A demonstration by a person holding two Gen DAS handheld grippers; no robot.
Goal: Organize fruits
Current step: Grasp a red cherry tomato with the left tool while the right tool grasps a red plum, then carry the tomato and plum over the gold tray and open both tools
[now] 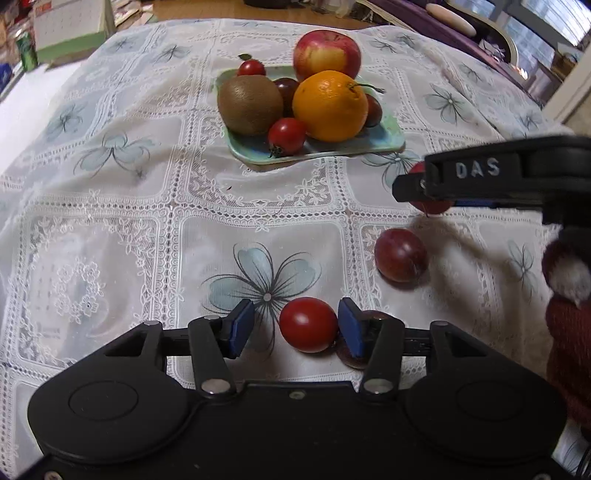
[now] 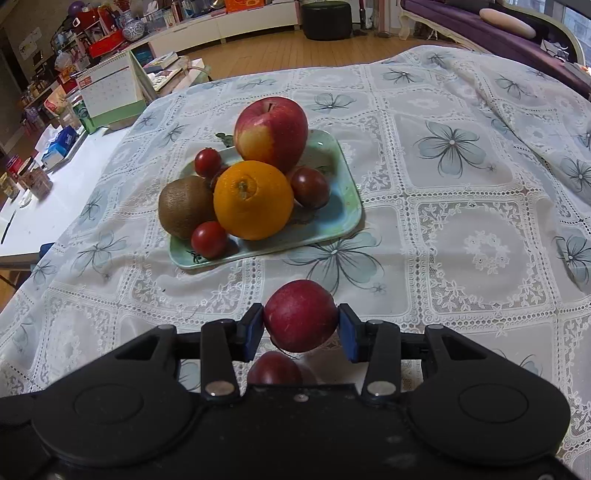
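A pale green tray (image 1: 380, 142) (image 2: 347, 206) holds an apple (image 1: 327, 53) (image 2: 271, 134), an orange (image 1: 330, 106) (image 2: 253, 199), a kiwi (image 1: 249, 105) (image 2: 184, 212), cherry tomatoes and dark plums. My left gripper (image 1: 295, 326) is open around a red tomato (image 1: 308, 324) on the cloth; the tomato touches the right pad (image 1: 349, 326). Another dark fruit (image 1: 371, 317) is half hidden behind that pad. My right gripper (image 2: 300, 328) is shut on a red plum (image 2: 300, 314), held above the cloth; it shows in the left wrist view (image 1: 430, 205). A loose plum (image 1: 400, 254) (image 2: 275, 369) lies under it.
The table has a white lace cloth with blue flowers (image 1: 264, 282). A desk calendar (image 2: 110, 88) and a green can (image 1: 26, 50) stand past the far left edge. A purple sofa (image 2: 498, 33) is at the far right. A red sleeve (image 1: 569, 314) is at the right.
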